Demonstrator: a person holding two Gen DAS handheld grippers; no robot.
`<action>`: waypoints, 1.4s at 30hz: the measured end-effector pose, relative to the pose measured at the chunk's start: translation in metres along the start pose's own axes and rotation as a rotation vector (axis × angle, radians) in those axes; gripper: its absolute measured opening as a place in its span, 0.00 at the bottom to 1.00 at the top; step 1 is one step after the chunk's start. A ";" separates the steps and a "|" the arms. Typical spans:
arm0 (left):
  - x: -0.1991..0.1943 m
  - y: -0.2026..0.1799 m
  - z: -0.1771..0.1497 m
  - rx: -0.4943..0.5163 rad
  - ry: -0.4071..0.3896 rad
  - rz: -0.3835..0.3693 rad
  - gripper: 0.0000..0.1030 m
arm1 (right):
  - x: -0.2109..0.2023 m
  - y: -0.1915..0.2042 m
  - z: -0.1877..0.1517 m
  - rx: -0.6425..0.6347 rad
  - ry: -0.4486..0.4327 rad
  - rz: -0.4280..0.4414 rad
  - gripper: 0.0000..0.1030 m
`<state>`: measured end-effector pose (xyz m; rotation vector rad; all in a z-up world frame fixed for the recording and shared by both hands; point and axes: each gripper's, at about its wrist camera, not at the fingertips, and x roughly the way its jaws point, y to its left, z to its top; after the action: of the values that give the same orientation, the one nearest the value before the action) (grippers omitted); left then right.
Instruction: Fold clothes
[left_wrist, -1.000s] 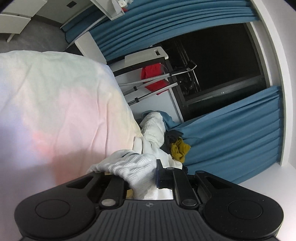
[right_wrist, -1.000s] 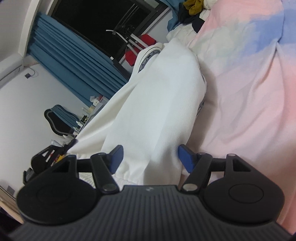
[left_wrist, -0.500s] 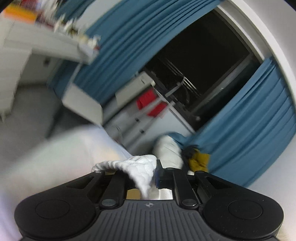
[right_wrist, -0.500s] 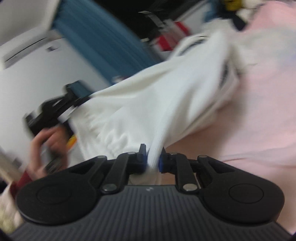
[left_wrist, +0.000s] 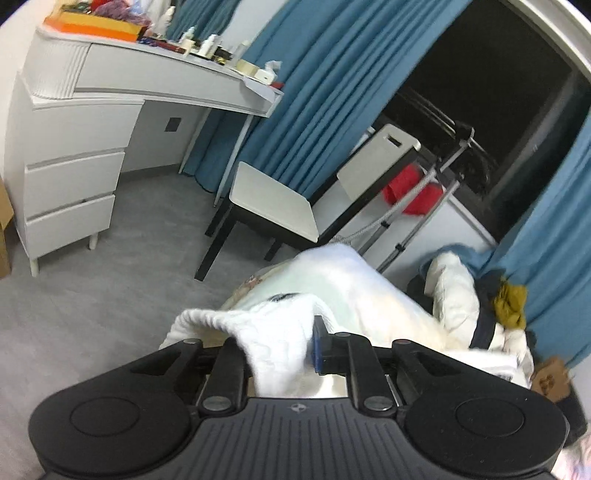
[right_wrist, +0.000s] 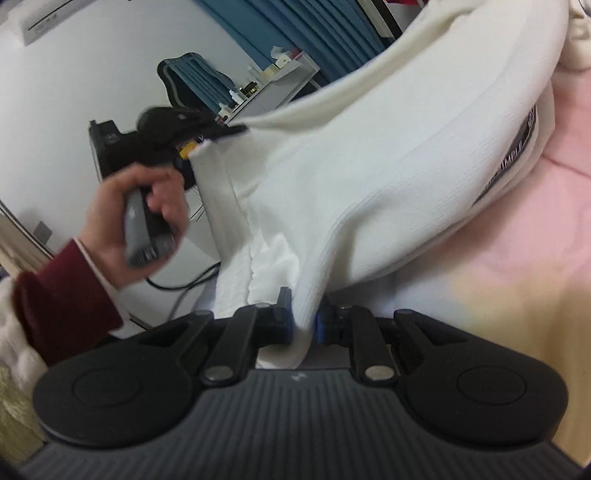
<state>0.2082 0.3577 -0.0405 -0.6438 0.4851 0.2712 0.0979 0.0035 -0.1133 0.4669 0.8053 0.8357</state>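
A white knit garment (right_wrist: 388, 155) with a dark printed band hangs lifted between both grippers above the pink bedsheet (right_wrist: 535, 229). My right gripper (right_wrist: 304, 325) is shut on one hem corner of it. My left gripper (left_wrist: 291, 347) is shut on another ribbed edge of the same garment (left_wrist: 280, 343). In the right wrist view the left gripper (right_wrist: 221, 131) shows at upper left, held by a hand in a dark red sleeve, pinching the garment's far corner. The cloth sags between the two grips.
A white desk with drawers (left_wrist: 74, 177) and a white chair (left_wrist: 273, 206) stand on the grey floor at left. Blue curtains (left_wrist: 325, 92) and a drying rack (left_wrist: 424, 199) are behind. A pile of clothes (left_wrist: 480, 306) lies at the bed's far end.
My right gripper has shut on the garment's hem. Both grippers have lifted the garment off the bed, and the left wrist view has swung from the bedsheet toward the room.
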 end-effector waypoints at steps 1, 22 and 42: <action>-0.002 0.001 -0.002 0.009 0.005 -0.003 0.23 | -0.001 0.004 0.000 -0.024 -0.002 -0.011 0.17; -0.217 -0.149 -0.138 0.382 -0.081 -0.160 0.85 | -0.162 0.042 0.025 -0.280 -0.283 -0.301 0.81; -0.191 -0.238 -0.325 0.716 0.087 -0.222 0.87 | -0.282 -0.052 0.033 -0.153 -0.492 -0.525 0.81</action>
<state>0.0242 -0.0483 -0.0474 -0.0063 0.5459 -0.1460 0.0319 -0.2551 -0.0024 0.2851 0.3713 0.2684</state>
